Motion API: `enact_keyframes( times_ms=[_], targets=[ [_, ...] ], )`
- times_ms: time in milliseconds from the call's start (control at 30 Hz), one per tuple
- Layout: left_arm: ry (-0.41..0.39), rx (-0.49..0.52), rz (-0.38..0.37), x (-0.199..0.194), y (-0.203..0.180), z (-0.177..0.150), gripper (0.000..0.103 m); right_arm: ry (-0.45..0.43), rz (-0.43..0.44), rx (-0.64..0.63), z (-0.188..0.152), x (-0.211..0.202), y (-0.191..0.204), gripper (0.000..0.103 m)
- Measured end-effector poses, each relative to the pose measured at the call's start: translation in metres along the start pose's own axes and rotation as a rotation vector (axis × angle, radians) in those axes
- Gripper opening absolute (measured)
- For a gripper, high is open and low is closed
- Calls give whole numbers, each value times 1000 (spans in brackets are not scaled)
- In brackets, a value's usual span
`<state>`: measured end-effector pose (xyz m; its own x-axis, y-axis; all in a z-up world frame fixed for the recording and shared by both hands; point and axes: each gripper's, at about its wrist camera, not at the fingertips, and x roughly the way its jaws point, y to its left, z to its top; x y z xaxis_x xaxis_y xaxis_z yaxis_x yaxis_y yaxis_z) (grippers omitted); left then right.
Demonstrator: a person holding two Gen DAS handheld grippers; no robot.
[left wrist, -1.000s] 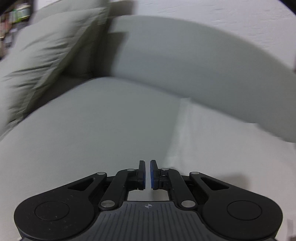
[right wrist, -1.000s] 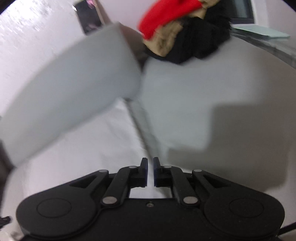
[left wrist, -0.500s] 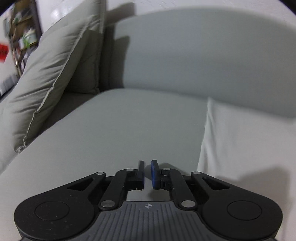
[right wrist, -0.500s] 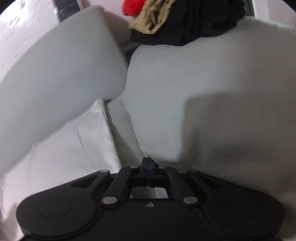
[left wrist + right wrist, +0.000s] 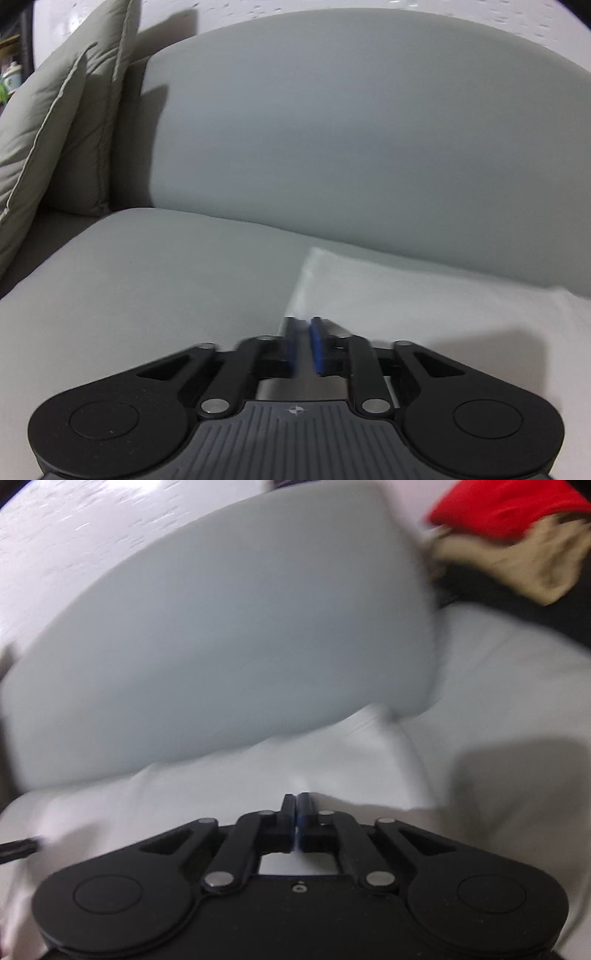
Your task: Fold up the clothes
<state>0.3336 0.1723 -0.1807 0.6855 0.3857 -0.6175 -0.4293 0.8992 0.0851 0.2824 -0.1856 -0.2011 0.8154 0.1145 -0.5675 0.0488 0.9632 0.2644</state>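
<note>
Left gripper point(image 5: 303, 345): the blue-padded fingers point(image 5: 317, 347) stand a narrow gap apart and have just been opening. They sit over the left edge of the white cloth point(image 5: 424, 306). Motion blur hides whether any fabric lies in the gap or whether the pads touch it.

Right gripper point(image 5: 295, 821): the fingers point(image 5: 286, 821) are pressed fully together. No fabric is visible between them. They point over the same white cloth point(image 5: 314, 764), near its right edge.

White cloth: it lies flat on the grey sofa seat point(image 5: 147, 266), its far edge against the base of the grey back cushion point(image 5: 351, 129).

Surroundings, left view: a grey throw pillow point(image 5: 48, 122) with pale piping leans at the left end of the sofa.

Surroundings, right view: a pile of clothes sits at the right end of the sofa, beyond the back cushion. It holds a red garment point(image 5: 509, 506), a tan garment point(image 5: 517, 565) and dark fabric point(image 5: 576, 605).
</note>
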Motion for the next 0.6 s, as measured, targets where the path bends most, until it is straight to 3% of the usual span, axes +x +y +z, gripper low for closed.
enact_keyframes(
  times_ms=[100,200,300,367,467,533,567,600],
  targets=[
    [20,35,140,15,3,16,12,-29,-125,34,17,7,-32,0],
    [13,-89,18,9,22,33,10,-13,-159,110,42,10,-51,5],
    [-63,-30,-93,-5,10,39,11,-98,-43,226,49,-9,-60,7],
    [-72,47,-120,0,-8,40,13,-84,54,205,49,-6,-48,7],
    [7,93,-32,28,-22,38,13,7,140,132,41,18,-25,7],
    [37,53,18,43,-16,41,21,43,53,76,34,34,-21,1],
    [45,20,17,47,-11,45,22,13,-14,72,33,35,-27,0],
    [51,17,51,50,-9,49,12,-17,-82,68,31,36,-33,0]
  ],
)
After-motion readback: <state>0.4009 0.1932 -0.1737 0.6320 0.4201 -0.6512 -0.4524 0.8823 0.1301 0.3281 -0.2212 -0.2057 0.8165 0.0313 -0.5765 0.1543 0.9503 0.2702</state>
